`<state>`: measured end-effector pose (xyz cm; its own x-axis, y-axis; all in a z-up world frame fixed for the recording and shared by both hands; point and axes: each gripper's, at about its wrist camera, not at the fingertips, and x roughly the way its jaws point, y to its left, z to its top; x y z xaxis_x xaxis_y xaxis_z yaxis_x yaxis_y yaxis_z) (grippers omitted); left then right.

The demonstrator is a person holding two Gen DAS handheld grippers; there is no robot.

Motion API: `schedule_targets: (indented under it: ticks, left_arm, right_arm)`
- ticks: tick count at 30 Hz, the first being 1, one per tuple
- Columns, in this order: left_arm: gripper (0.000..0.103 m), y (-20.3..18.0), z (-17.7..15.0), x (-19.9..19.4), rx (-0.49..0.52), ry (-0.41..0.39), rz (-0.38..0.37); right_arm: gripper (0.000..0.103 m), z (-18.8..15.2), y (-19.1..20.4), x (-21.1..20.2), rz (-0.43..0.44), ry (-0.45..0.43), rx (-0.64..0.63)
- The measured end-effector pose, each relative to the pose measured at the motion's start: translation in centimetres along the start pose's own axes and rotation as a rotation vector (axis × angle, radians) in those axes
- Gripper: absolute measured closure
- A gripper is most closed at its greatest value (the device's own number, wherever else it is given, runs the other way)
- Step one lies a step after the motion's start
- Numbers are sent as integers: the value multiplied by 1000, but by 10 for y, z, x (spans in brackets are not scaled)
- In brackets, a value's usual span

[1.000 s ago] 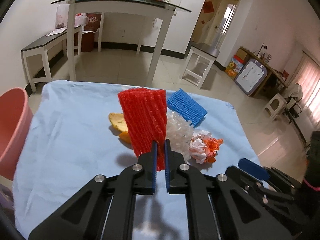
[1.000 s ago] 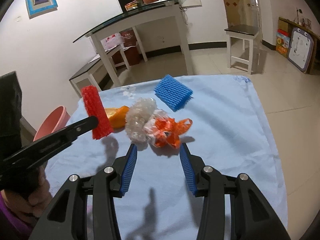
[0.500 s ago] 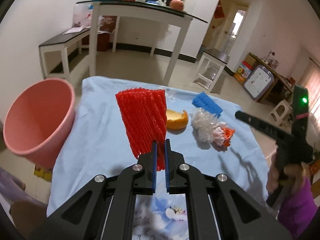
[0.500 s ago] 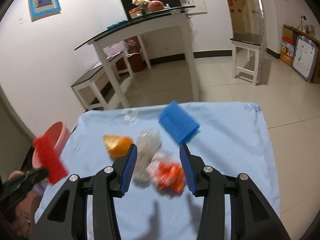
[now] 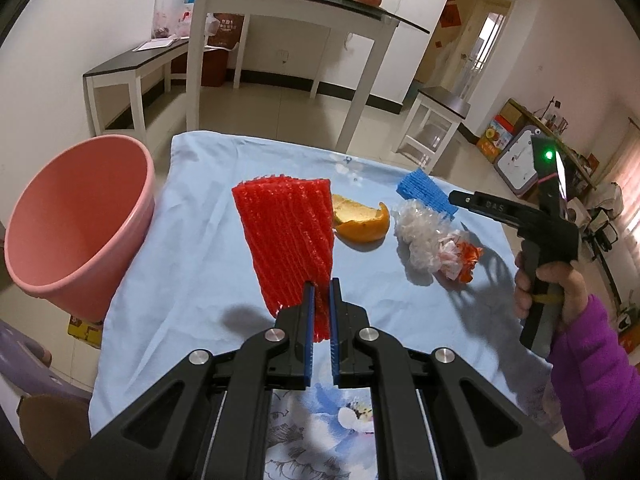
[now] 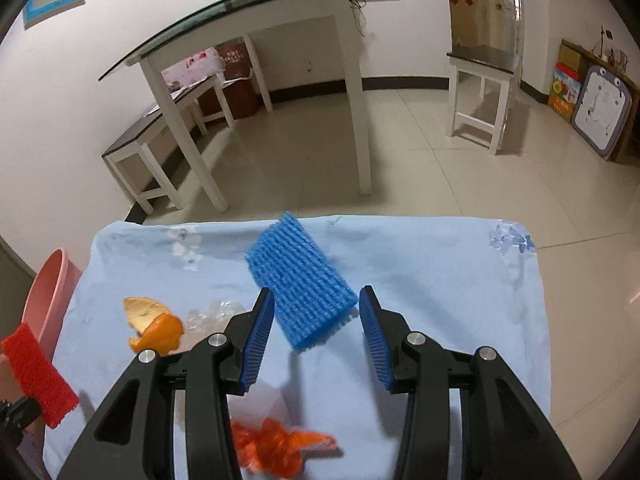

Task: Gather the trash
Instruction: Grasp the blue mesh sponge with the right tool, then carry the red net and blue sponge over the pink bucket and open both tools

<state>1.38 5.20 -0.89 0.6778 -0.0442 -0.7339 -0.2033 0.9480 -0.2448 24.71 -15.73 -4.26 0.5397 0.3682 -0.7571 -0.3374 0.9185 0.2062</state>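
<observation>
Pale-blue tablecloth (image 5: 192, 280), tiled floor (image 6: 440, 160) — white walls

Two foam nets are showing: one red net (image 5: 288, 236) between the left fingers (image 5: 309, 312), one blue net (image 6: 300, 284) ahead of the right fingers (image 6: 258, 336). One orange peel (image 5: 362, 220), one clear wrapper (image 5: 420, 236), one orange wrapper (image 6: 276, 446) and one pink bin (image 5: 76, 224) are lying around them.

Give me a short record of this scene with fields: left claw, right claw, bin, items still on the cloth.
left claw: shut on the red foam net, lifted
right claw: open, around the blue foam net, not pressing it
bin: pink bucket beside the cloth
items still on the cloth: orange peel, clear plastic wrap, orange wrapper
</observation>
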Motion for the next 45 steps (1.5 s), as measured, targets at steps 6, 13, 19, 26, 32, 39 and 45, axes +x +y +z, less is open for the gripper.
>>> schedule_targets:
  ticks: [6, 13, 19, 26, 32, 39, 45]
  left_arm:
    - [97, -1, -2, 5, 10, 18, 1]
    - [97, -2, -1, 8, 14, 22, 1]
    - [97, 1, 1, 6, 8, 16, 9]
    - [97, 0, 5, 6, 21, 12, -12]
    - [97, -1, 7, 1, 44, -2, -46]
    - [97, -1, 4, -10, 57, -20, -80]
    - [97, 4, 3, -20, 53, -28, -112]
  right_arm:
    - [59, 3, -3, 22, 10, 39, -10]
    - [97, -10, 3, 29, 18, 51, -31]
    - [98, -16, -7, 3, 48, -11, 23]
    - [98, -21, -9, -49, 73, -96, 59]
    - [98, -31, 3, -92, 64, -155, 57]
    - [98, -47, 29, -126, 54, -172, 45]
    - [98, -58, 58, -145, 50, -173, 16]
